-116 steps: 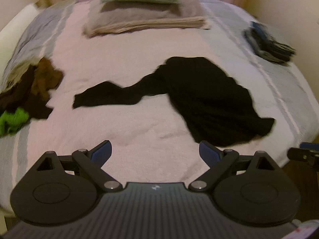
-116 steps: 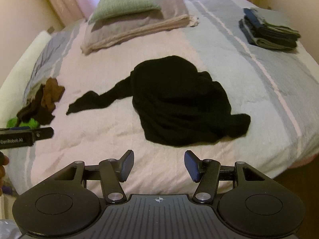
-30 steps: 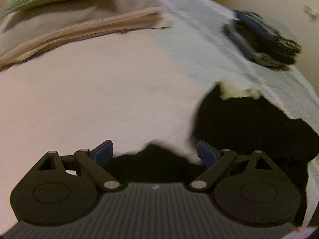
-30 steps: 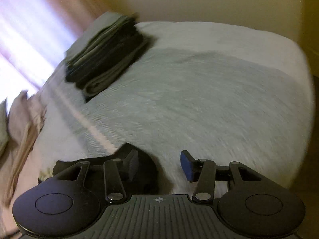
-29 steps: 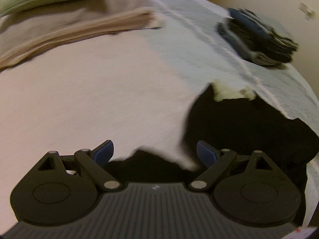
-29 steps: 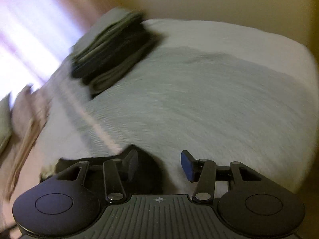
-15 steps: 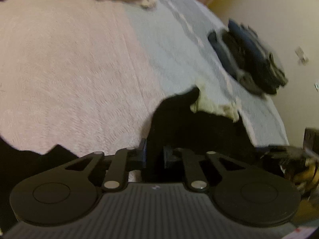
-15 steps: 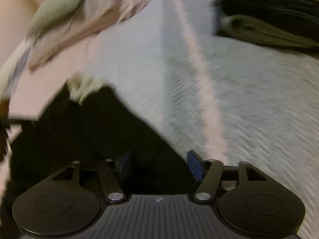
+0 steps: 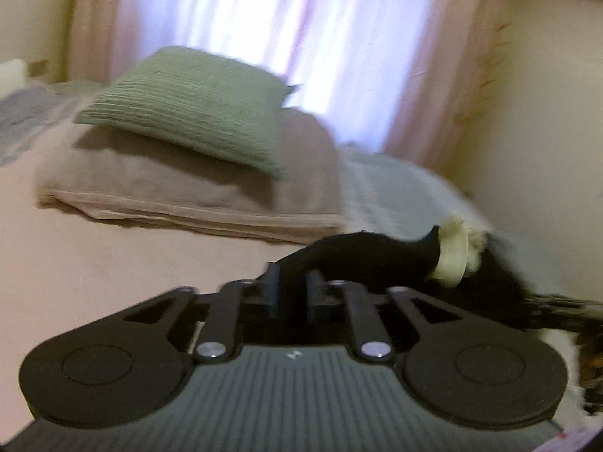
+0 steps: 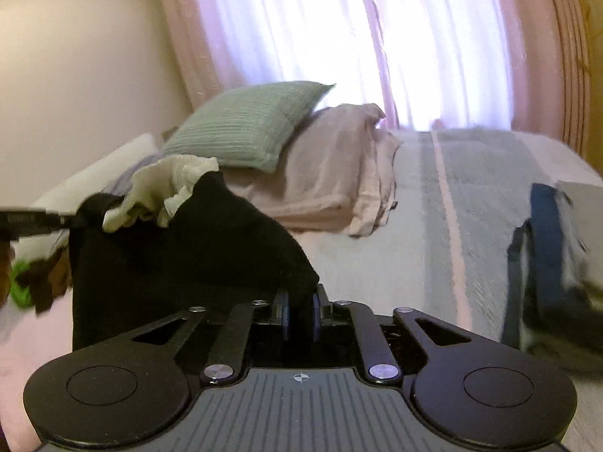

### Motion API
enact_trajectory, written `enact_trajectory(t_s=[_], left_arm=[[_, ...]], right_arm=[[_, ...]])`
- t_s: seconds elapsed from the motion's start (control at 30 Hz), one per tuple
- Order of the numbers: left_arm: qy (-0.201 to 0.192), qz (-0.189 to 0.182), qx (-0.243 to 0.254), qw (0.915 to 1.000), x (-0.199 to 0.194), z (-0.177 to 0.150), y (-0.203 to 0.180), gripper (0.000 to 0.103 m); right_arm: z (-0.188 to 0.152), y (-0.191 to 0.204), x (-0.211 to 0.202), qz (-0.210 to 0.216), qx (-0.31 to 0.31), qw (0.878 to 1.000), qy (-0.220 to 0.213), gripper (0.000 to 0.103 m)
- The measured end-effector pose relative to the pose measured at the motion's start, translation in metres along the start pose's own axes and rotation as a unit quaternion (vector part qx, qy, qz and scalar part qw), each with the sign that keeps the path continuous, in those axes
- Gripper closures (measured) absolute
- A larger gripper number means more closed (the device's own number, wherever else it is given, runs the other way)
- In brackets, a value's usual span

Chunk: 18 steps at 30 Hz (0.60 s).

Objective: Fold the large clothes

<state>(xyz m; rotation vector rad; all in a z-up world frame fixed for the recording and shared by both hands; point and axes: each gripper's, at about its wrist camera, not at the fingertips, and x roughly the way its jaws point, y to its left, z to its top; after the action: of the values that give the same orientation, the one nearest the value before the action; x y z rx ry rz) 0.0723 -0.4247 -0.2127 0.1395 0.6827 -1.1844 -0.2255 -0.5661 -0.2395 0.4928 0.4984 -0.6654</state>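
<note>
A black garment with a cream ruffled trim hangs lifted above the pink and grey bed. My left gripper pinches one edge of it. Its jaws are opening a little, and the cloth is still pressed between the pads. In the right wrist view the black garment stretches leftward, its cream trim at the top. My right gripper holds another edge, jaws likewise opening, with cloth squeezed between the blue pads. The rest of the garment droops below, hidden by the gripper bodies.
A green pillow rests on a beige pillow at the head of the bed, under a bright pink curtain. Folded dark clothes sit at the right. A brown and green heap lies at the left.
Both grippers went from open over the bed to closed on the black garment's edges. They then rose with it, and both views swung up toward the pillows and curtain.
</note>
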Motion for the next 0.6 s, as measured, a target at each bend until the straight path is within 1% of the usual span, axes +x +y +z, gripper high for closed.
enact_trajectory(t_s=[0.03,0.07,0.1,0.13,0.2,0.23,0.27,0.3,0.33,0.4,0.43,0.47,0.57,0.6], left_arm=[[0.004,0.007,-0.012,0.9999,0.011,0.004,0.003,0.070],[0.011,0.010,-0.018,0.9997,0.021,0.005,0.007,0.064],[0.018,0.020,-0.020,0.9994,0.026,0.003,0.011,0.058],[0.027,0.031,-0.024,0.9989,0.027,-0.003,0.019,0.052],[0.054,0.039,-0.031,0.9973,0.021,-0.028,0.038,0.049],[0.077,0.049,-0.032,0.9953,0.020,-0.046,0.048,0.049],[0.100,0.064,-0.031,0.9924,0.021,-0.064,0.056,0.049],[0.120,0.079,-0.030,0.9891,0.022,-0.080,0.064,0.049],[0.143,0.097,-0.030,0.9845,0.023,-0.098,0.073,0.050],[0.175,0.122,-0.033,0.9765,0.024,-0.126,0.089,0.050],[0.186,0.132,-0.040,0.9727,0.024,-0.138,0.097,0.050],[0.192,0.143,-0.048,0.9698,0.022,-0.146,0.103,0.050],[0.204,0.162,-0.090,0.9613,0.022,-0.162,0.120,0.050],[0.207,0.164,-0.102,0.9591,0.019,-0.166,0.123,0.050]], right_arm=[[0.006,0.000,0.008,-0.024,0.015,1.000,0.002,0.061],[0.005,0.001,0.008,-0.031,0.014,0.999,-0.009,0.054],[-0.003,0.006,0.008,-0.026,-0.001,0.999,-0.019,0.047],[-0.013,0.012,0.010,-0.018,-0.019,1.000,-0.013,0.046],[-0.040,0.028,0.017,-0.011,-0.077,0.997,0.029,0.046],[-0.064,0.039,0.027,-0.013,-0.123,0.991,0.057,0.046],[-0.082,0.048,0.034,-0.018,-0.159,0.984,0.076,0.046],[-0.102,0.058,0.045,-0.031,-0.208,0.973,0.093,0.046],[-0.120,0.066,0.057,-0.044,-0.256,0.960,0.105,0.046],[-0.148,0.075,0.081,-0.071,-0.339,0.932,0.111,0.046],[-0.155,0.078,0.092,-0.076,-0.363,0.922,0.110,0.046],[-0.161,0.079,0.105,-0.076,-0.382,0.914,0.113,0.046],[-0.176,0.074,0.140,-0.080,-0.413,0.899,0.122,0.046],[-0.179,0.070,0.145,-0.078,-0.415,0.898,0.120,0.056]])
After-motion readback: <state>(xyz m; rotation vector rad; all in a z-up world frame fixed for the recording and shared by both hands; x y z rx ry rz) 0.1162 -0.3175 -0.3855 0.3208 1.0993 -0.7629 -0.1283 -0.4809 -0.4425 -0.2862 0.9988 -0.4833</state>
